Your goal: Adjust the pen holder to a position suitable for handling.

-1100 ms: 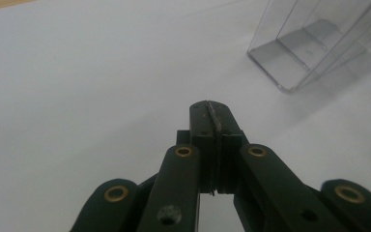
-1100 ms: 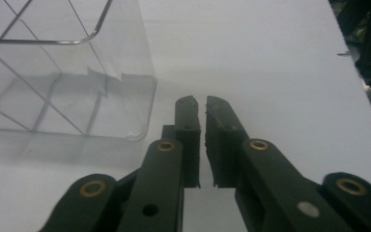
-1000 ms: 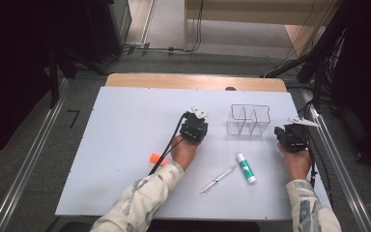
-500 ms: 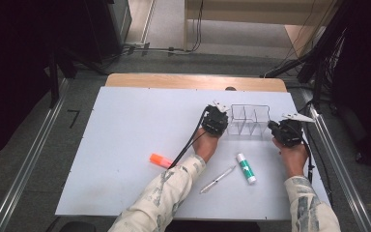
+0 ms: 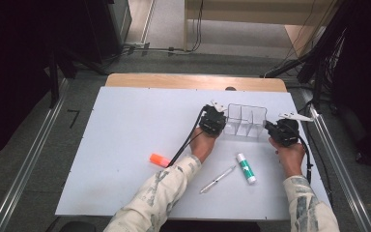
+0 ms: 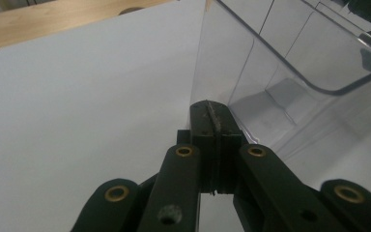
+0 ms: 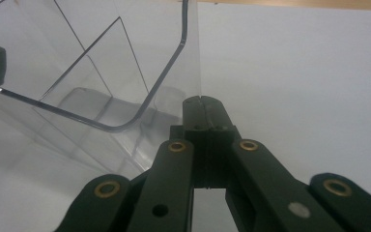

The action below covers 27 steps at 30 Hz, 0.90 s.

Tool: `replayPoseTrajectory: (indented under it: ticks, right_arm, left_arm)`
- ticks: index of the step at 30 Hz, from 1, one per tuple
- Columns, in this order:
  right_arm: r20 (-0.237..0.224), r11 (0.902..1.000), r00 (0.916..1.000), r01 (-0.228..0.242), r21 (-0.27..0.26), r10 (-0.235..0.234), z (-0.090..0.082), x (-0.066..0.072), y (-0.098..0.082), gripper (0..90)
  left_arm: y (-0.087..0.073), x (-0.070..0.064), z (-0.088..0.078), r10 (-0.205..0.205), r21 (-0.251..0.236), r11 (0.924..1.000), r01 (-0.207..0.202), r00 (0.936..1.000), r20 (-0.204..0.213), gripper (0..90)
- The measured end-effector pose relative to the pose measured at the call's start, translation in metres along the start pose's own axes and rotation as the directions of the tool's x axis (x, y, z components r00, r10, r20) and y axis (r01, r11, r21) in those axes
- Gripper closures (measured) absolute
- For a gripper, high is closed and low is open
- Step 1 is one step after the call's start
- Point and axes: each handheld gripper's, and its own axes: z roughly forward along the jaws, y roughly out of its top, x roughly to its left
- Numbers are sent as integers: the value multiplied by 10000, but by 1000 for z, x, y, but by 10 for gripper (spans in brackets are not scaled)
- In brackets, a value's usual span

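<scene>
The left gripper [image 6: 211, 121] had its black jaws pressed flat together with nothing between them, the tips sitting right at the near corner of the clear plastic three-compartment organiser [image 6: 290, 72]. On the other end, the right gripper [image 7: 204, 113] was the mirror of it: jaws together, empty, tips just beside the organiser's opposite corner wall. So the organiser [image 5: 244, 121] stood upright on the white counter [image 5: 125, 145], bracketed between two closed grippers, toward the far right of the surface.

The risk, as I judged it: that box looked light and slick, and closed tips pushing from both ends could squeeze unevenly, so it might pivot, skid or pop up and tip. If one side pushed lower than the other, a corner could lift.

From the high view, the left hand [image 5: 204, 144] reached forward with its patterned sleeve crossing the counter diagonally, while the right hand [image 5: 289, 153] came straight up from the near edge. Behind them lay the white glue stick with green label [image 5: 246, 168], a slim clear pen [image 5: 217, 179] and an orange marker cap [image 5: 159, 160], all well apart from the organiser.
</scene>
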Motion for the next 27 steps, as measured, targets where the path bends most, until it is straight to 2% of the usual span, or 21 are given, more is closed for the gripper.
replayPoseTrajectory:
  ticks: [7,12,14,19,23,26,27]
  right_arm:
    - [-725,9998,9973,148,136,-138,7,35,1,878]
    - [-1286,9987,9912,358,360,-309,13,75,3,878]
    - [-1352,9975,9897,530,476,-462,15,92,4,878]
    - [-1501,9950,9856,859,502,-775,23,129,7,878]
    - [-1484,9935,9841,1052,426,-978,28,139,9,878]
    - [-1227,9889,9823,1459,284,-1414,26,140,8,875]
    - [-1114,9878,9822,1545,215,-1512,23,139,8,848]
  left_arm:
    - [-19,29,-34,-142,196,9997,146,9997,-192,900]
    - [-41,57,-67,-348,219,9991,355,9990,-284,900]
    - [-48,68,-78,-354,215,9991,363,9985,-414,900]
    - [-57,93,-93,-692,175,9973,708,9944,-804,900]
    - [-59,99,-95,-661,126,9976,674,9944,-828,900]
    - [-61,100,-96,-574,97,9982,589,9917,-1152,808]
    - [-62,101,-98,-612,66,9980,626,9899,-1275,788]
